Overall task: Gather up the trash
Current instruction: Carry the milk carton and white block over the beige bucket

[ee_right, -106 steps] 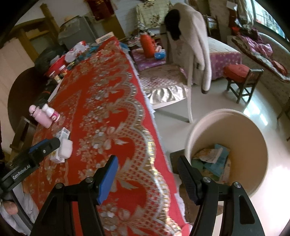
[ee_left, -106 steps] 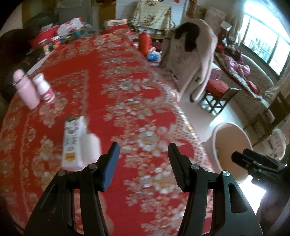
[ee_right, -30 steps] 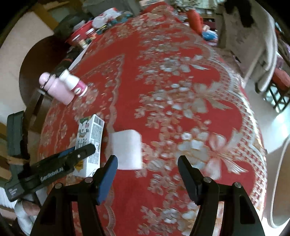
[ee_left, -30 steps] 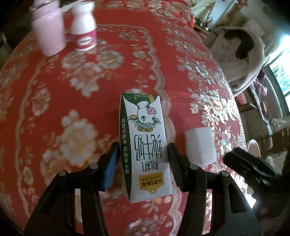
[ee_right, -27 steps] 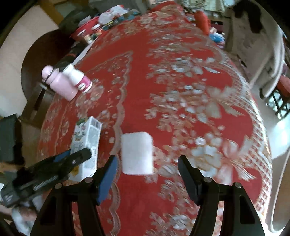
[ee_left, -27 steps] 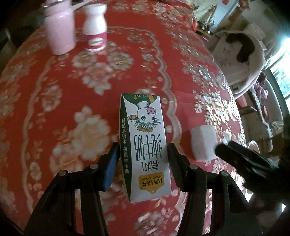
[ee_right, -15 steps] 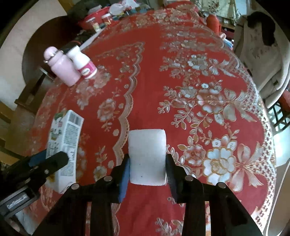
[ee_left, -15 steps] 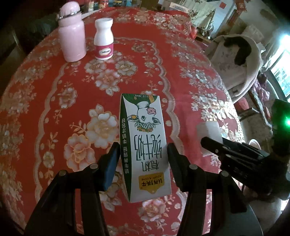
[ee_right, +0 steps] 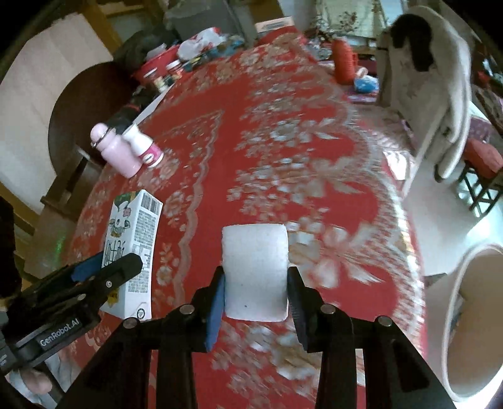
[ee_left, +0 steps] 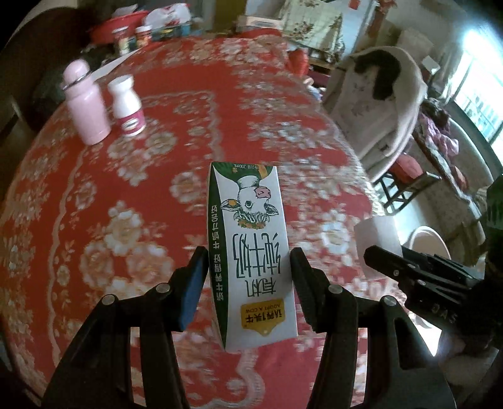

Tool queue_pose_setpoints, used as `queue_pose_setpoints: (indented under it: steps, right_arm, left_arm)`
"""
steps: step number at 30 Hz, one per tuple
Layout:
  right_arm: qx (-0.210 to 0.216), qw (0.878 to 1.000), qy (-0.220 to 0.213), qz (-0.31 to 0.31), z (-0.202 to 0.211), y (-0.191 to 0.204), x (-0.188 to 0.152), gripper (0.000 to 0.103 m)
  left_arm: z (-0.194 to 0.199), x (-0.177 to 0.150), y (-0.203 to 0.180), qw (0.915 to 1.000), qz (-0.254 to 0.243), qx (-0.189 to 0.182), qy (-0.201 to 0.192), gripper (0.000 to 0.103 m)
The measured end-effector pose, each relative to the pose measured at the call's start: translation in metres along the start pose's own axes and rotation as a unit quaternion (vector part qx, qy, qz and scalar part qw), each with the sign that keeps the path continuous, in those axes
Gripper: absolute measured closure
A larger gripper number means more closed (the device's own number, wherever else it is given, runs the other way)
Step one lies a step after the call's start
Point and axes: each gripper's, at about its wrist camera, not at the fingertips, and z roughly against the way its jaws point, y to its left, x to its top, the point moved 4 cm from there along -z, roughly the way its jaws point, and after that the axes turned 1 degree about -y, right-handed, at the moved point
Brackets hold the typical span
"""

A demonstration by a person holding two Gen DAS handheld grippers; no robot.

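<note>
My left gripper (ee_left: 248, 264) is shut on a white and green milk carton (ee_left: 250, 248) with a cow picture and holds it above the red floral tablecloth (ee_left: 151, 176). The carton also shows in the right wrist view (ee_right: 133, 251), with the left gripper (ee_right: 103, 270) around it. My right gripper (ee_right: 256, 283) is shut on a white foam block (ee_right: 254, 270) and holds it above the cloth. The block shows at the right in the left wrist view (ee_left: 377, 239). A cream trash bin (ee_right: 471, 321) stands on the floor right of the table.
A pink bottle (ee_left: 85, 107) and a small white bottle with a pink label (ee_left: 127, 107) stand at the table's far left. Clutter and a red bowl (ee_left: 110, 28) lie at the far end. A chair draped with a white garment (ee_right: 430, 78) stands right of the table.
Both grippers have lifted and tilted up, each still holding its item. The right gripper, open a second ago, closed on the foam block. The bin has come into the right view.
</note>
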Motion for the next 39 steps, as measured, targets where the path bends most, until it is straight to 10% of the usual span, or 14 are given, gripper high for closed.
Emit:
queue_pose_setpoints:
  steps: [22, 39]
  right_arm:
    - [-0.093, 0.988, -0.052, -0.113, 0.124, -0.181, -0.056, 0.067]
    - [-0.128, 0.975, -0.045, -0.175, 0.149, -0.261, -0.091, 0.067]
  left_arm:
    - [0.001, -0.015, -0.221, 0.9877, -0.134, -0.080, -0.009, 0.052]
    - [-0.033, -0.037, -0.319, 0.9755, -0.183, -0.118, 0.027, 0.051]
